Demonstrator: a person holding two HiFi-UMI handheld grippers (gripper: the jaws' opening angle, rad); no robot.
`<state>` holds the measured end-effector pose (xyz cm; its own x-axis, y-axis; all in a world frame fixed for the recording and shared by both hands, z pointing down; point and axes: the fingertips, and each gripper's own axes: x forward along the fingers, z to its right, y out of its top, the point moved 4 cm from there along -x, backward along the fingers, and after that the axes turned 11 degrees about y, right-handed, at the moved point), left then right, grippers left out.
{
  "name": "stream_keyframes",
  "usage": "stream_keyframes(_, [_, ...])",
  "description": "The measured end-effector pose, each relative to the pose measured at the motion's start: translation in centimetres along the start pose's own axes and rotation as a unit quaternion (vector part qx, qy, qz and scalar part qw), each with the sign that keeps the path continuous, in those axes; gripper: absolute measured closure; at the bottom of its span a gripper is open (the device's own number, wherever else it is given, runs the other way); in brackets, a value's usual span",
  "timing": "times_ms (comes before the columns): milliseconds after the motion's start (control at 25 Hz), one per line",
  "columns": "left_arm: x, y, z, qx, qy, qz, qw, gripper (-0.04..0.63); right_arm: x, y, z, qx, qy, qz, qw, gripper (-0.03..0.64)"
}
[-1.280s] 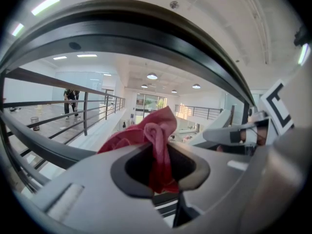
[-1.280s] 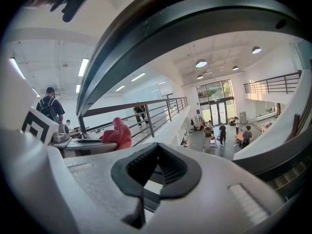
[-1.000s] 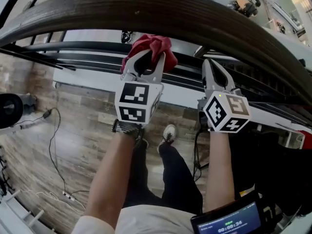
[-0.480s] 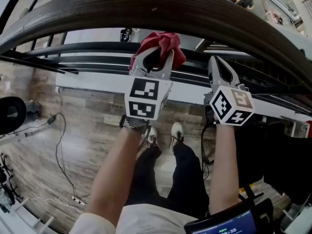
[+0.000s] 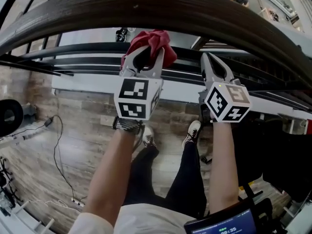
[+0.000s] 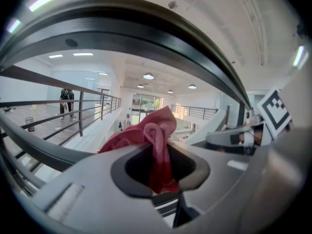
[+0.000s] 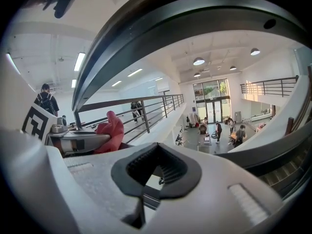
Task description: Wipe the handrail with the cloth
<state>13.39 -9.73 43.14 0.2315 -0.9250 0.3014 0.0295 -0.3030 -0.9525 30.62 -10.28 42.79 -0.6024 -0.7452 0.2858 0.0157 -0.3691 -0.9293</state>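
Atrium hall: white walls, round ceiling lamps (image 6: 148, 76), railed galleries (image 7: 146, 106). Wood-plank floor (image 5: 73, 106), below the person.
Handrail (image 5: 195, 9): dark, ribbed, curving left to right across the far side.
Left tool (image 5: 144, 53): clamped on the red cloth (image 5: 155, 40), which is bunched close beneath the handrail.
Right tool (image 5: 210, 62): jaws together, empty, right of the cloth.

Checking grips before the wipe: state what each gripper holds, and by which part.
The left gripper is shut on the red cloth, pinching a bunched fold while the rest bulges past the jaw tips. The right gripper is shut and holds nothing.
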Motion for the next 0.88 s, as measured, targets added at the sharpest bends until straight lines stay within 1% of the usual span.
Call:
stream_keyframes(160, [0.0, 0.0, 0.1, 0.001, 0.004, 0.004, 1.0, 0.509, -0.1, 0.0, -0.1, -0.015, 0.01, -0.009, 1.0, 0.614])
stream_keyframes(320, [0.0, -0.2, 0.6, 0.007, 0.012, 0.013, 0.9998, 0.509, -0.3, 0.6, -0.4, -0.018, 0.019, 0.0, 1.0, 0.614])
stream_keyframes(440, [0.1, 0.0, 1.1, 0.004, 0.01, 0.007, 0.9999, 0.509, -0.4, 1.1, -0.5, -0.02, 0.023, 0.004, 1.0, 0.614])
stream_keyframes(600, [0.4, -0.2, 1.1, -0.003, 0.01, 0.003, 0.9999, 0.509, -0.5, 1.1, 0.0, -0.015, 0.02, 0.005, 1.0, 0.614])
stream_keyframes(880, [0.6, -0.2, 1.9, -0.006, 0.012, -0.002, 0.9999, 0.509, -1.0, 0.9, 0.9, -0.012, 0.014, 0.003, 1.0, 0.614])
